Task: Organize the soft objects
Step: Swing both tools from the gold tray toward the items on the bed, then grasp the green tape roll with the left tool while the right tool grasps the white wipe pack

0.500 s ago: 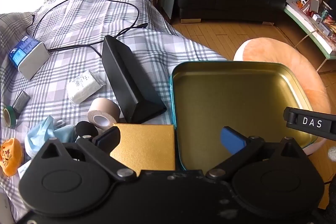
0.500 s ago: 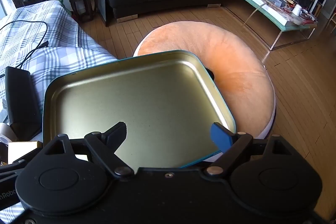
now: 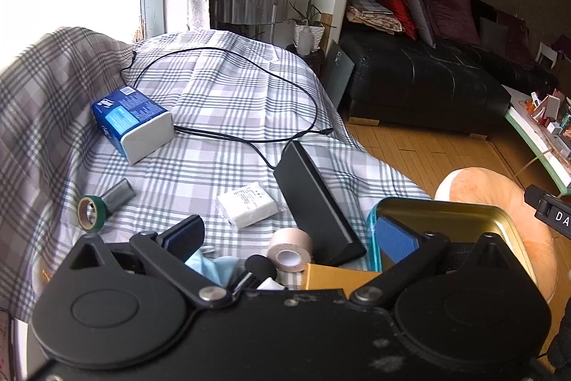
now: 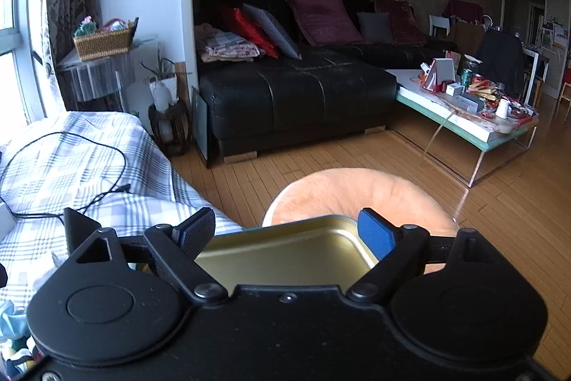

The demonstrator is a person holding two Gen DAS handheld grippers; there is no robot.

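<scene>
Both grippers, left gripper [image 3: 289, 238] and right gripper [image 4: 285, 234], gape wide (nothing held) near the gold tin [image 4: 285, 256].

- White letters "DA" stand on a black plastic label bar [image 3: 556, 215] cut off at the right edge of the left wrist view.
- Print on the blue-and-white cardboard box [image 3: 130, 122] and the white wrapped packet [image 3: 248, 207] is too small to read.

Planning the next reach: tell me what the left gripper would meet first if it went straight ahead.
Likely the beige tape roll and small black round object just ahead of the open left gripper, low between its fingers; beyond lies the plaid cloth. Depth is uncertain.
</scene>
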